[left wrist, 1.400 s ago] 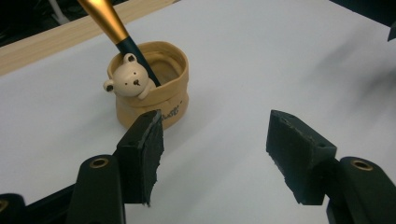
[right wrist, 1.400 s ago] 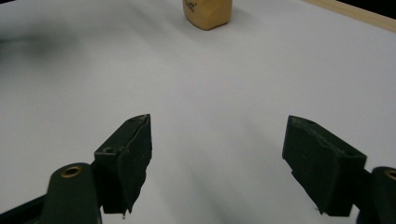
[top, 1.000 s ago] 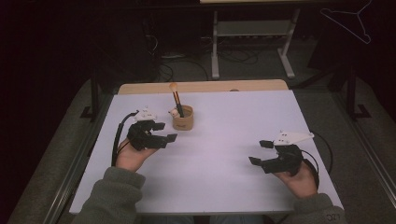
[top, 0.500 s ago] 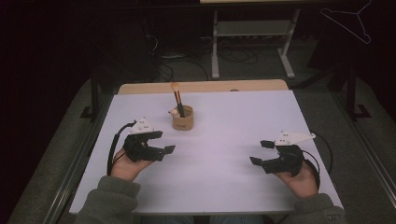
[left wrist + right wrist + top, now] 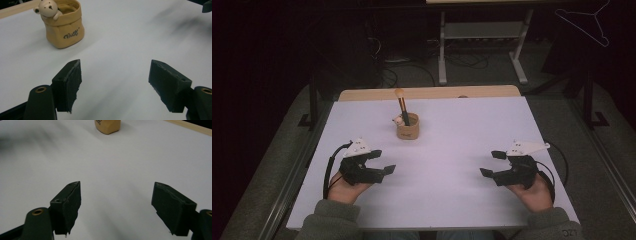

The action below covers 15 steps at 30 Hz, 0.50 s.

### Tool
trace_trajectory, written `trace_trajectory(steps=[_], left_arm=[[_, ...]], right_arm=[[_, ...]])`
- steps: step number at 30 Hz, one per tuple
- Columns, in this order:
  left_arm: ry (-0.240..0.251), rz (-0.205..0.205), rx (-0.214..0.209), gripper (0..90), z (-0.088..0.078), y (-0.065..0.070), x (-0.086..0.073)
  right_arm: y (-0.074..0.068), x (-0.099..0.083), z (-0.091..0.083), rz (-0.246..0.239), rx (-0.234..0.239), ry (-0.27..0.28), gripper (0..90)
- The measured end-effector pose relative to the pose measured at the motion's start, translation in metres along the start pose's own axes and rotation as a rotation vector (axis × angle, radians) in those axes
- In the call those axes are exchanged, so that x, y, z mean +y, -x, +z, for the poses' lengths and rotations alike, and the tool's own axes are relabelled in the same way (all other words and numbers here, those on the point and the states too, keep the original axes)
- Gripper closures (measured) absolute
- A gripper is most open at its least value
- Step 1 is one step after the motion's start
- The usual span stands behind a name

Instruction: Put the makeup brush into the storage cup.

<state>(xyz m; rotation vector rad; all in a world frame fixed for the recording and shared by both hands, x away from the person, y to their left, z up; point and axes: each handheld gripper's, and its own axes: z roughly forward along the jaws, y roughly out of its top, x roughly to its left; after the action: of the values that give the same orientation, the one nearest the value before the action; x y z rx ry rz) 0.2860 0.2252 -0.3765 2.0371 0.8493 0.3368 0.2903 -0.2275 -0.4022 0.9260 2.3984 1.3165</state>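
Moved since earlier frame: left tool (image 5: 383, 161), drawn back from the pot (image 5: 407, 126) toward the near edge, its jaws having just been opening; nothing between them. Right tool (image 5: 490, 163): unmoved, jaws apart, empty. Pot: tan, bear figure on rim, one brush (image 5: 401, 104) standing upright inside; sits on the tabletop (image 5: 462, 130) at about one o'clock from the left tool, well apart; eleven o'clock from the right tool.
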Motion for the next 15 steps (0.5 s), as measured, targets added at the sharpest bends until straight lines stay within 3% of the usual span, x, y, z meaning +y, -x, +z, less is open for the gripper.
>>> trace_trajectory(steps=[15], left_arm=[[-0.005,0.008,0.032,25.2,0.005,0.0,-0.015]], right_arm=[[0.001,-0.003,0.001,0.001,-0.015,-0.013,20.7]])
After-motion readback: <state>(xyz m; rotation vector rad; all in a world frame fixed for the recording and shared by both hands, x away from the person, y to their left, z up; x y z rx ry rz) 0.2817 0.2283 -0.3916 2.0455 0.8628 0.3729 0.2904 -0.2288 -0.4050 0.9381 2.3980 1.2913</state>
